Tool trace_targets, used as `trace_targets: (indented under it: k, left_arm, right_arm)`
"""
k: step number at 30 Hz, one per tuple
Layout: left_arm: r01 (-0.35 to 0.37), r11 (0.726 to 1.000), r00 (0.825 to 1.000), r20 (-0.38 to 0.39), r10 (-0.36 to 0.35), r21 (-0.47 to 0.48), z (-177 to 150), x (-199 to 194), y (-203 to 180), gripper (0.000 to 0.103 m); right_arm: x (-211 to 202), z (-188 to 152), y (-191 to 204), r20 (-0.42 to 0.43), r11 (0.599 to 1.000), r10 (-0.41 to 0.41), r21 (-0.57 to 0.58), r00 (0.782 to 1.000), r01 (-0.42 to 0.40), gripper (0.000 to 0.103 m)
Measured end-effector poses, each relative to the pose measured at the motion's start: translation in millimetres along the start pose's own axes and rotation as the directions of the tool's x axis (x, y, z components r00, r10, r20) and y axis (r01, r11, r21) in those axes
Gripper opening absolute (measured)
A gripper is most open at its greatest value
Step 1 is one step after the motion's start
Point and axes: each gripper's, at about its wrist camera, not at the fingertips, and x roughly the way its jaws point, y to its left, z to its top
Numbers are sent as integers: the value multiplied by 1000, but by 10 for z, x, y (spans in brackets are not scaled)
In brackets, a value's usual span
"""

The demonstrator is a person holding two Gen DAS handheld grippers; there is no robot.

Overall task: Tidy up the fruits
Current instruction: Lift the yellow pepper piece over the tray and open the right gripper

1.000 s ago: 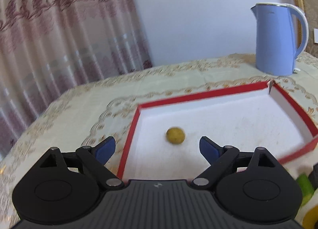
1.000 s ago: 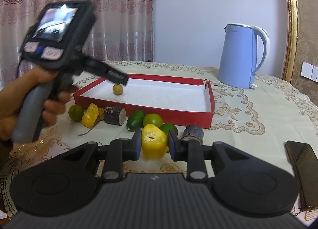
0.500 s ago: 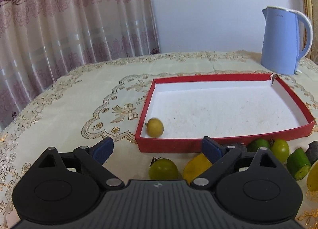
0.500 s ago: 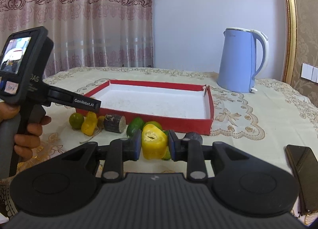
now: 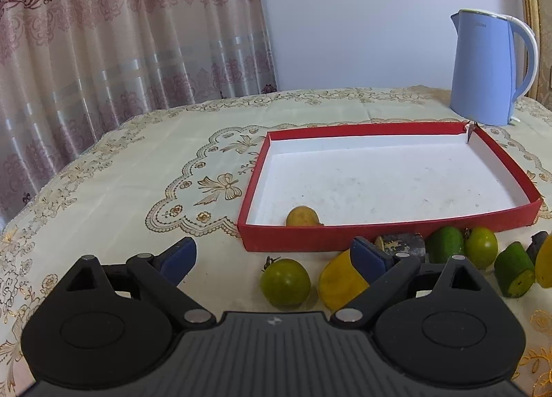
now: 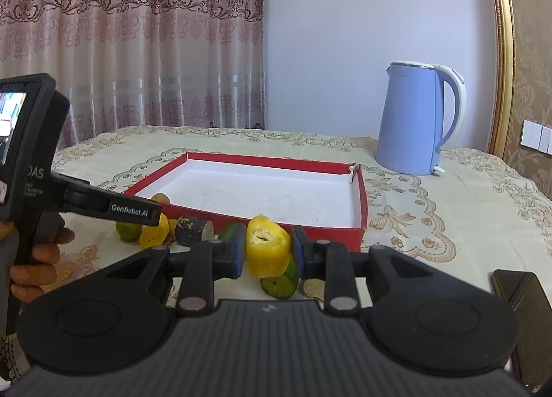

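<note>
A red tray point(image 5: 379, 128) with a white floor lies on the tablecloth. One small yellow-brown fruit point(image 5: 303, 217) rests inside it against the near wall. My left gripper point(image 5: 274, 255) is open in front of the tray, with nothing between its blue pads. Just ahead of it sit a round green fruit point(image 5: 285, 281) and a yellow piece point(image 5: 339, 281). Further right lie a dark chunk point(image 5: 400, 243), more green fruits point(image 5: 443, 248) and a cut green piece point(image 5: 514, 273). My right gripper point(image 6: 269, 252) is shut on a yellow cut fruit piece point(image 6: 267, 245), held above the row.
A blue kettle point(image 5: 490, 69) stands behind the tray's far right corner. A dark phone point(image 6: 517, 297) lies at the right near edge. A hand point(image 6: 38, 255) holds the left tool at the left of the right wrist view. Curtains hang behind the table.
The left gripper has drawn back from over the tray to in front of its near wall, and its jaws have widened slightly. The small fruit has rolled to the near wall. The right gripper keeps its grip.
</note>
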Motion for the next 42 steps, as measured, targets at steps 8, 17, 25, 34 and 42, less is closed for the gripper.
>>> trace_targets:
  k: [8, 17, 25, 34, 42]
  left_arm:
    - [-6, 1000, 1000, 20, 6, -4, -26, -37, 16, 101]
    - [11, 1000, 1000, -8, -11, -12, -52, -26, 37, 101]
    - [8, 1000, 1000, -9, -8, -14, -69, -44, 52, 101]
    - [5, 1000, 1000, -13, -5, -6, -79, -50, 42, 101]
    - [32, 999, 999, -13, -32, -4, -130, -65, 35, 101]
  right_arm:
    - [86, 110, -20, 11, 1000, -3, -10, 1000, 3, 26]
    - [352, 361, -119, 20, 1000, 1, -8, 1000, -1, 26]
    - [686, 614, -211, 19, 1000, -25, -18, 999, 26, 26]
    - [1232, 721, -305, -48, 999, -43, 4, 998, 43, 26]
    - [1510, 767, -411, -73, 997, -70, 27, 995, 72, 26]
